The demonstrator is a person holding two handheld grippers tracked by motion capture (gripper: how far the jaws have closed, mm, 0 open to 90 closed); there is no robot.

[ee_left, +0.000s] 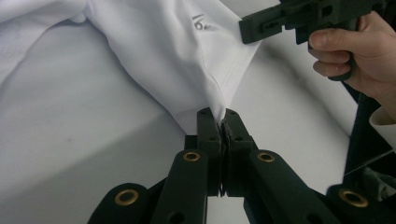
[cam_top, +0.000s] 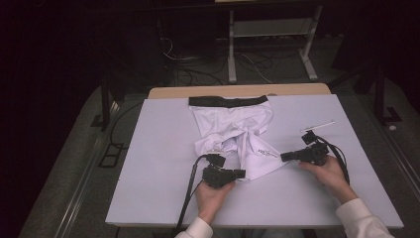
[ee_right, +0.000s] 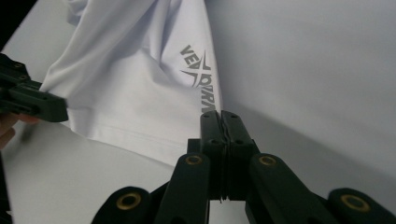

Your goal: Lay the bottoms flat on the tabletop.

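Observation:
White shorts (cam_top: 237,134) with a black waistband (cam_top: 228,100) lie crumpled on the white table (cam_top: 158,163), waistband at the far side. One leg points toward me and bears a grey logo (ee_right: 198,74). My left gripper (cam_top: 242,174) is shut on the near hem corner of that leg; the white cloth (ee_left: 163,60) is pinched between its jaw tips (ee_left: 223,116). My right gripper (cam_top: 283,157) is shut on the hem's other corner, just below the logo, with its jaw tips (ee_right: 222,116) pressed together on the fabric edge. Each gripper view also shows the other gripper, the right one (ee_left: 261,23) and the left one (ee_right: 42,105).
A thin white stick (cam_top: 317,126) lies on the table right of the shorts. A wooden edge (cam_top: 237,90) borders the table's far side. Beyond it stand a metal frame (cam_top: 267,44) and loose cables (cam_top: 198,69) on the floor.

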